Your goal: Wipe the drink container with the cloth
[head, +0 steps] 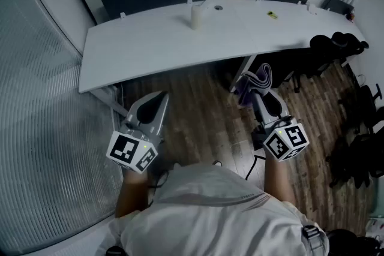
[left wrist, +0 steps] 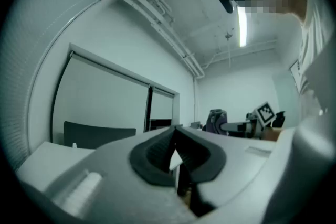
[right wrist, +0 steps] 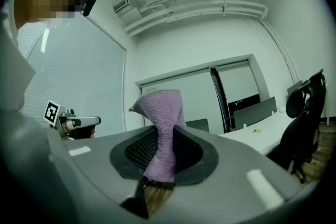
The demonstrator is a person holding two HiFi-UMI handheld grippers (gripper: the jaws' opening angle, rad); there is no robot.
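While both forearms hang low over the floor, the left gripper point(head: 157, 99) is closed and empty; the right gripper point(head: 257, 90) clamps the purple cloth point(head: 263, 75). The drink container point(head: 197, 15) stands far away on the surface point(head: 138, 51).

No readable text, label or number shows anywhere.

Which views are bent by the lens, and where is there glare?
Both gripper views: strong fisheye, walls curve, corners black. Left gripper view: the ceiling lamp glares white. Right gripper view: the purple cloth is sharp, evenly lit. Head view: milder bend, the white table bows.
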